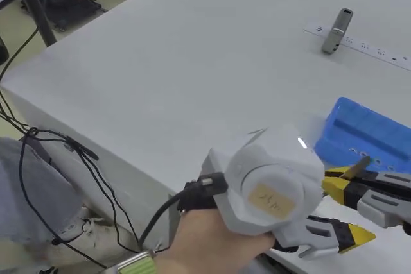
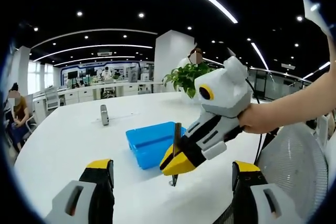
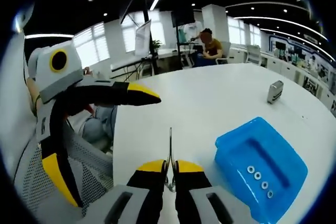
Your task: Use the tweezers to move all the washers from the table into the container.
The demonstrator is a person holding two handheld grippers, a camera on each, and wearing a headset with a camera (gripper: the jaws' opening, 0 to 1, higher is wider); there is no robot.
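My right gripper (image 3: 170,167) is shut on the metal tweezers (image 3: 170,145), whose tips point ahead over the white table (image 3: 210,98). The blue container (image 3: 260,174) lies to its right with several washers (image 3: 257,176) in its trough. From the left gripper view, the tweezers (image 2: 176,145) hang point-down from the right gripper (image 2: 176,163), beside the container (image 2: 149,142). My left gripper (image 2: 170,182) stands wide open with nothing between its fingers. In the head view, the right gripper (image 1: 339,187) holds the tweezers (image 1: 357,167) in front of the container (image 1: 366,129). One left fingertip (image 1: 352,235) shows below it.
A grey metal block (image 1: 337,30) lies on a white marked strip (image 1: 379,49) at the far side. The table's near edge (image 1: 96,139) drops to cables on the floor. A mesh fan guard (image 2: 296,161) stands at the right, and a person sits at the far left (image 2: 18,111).
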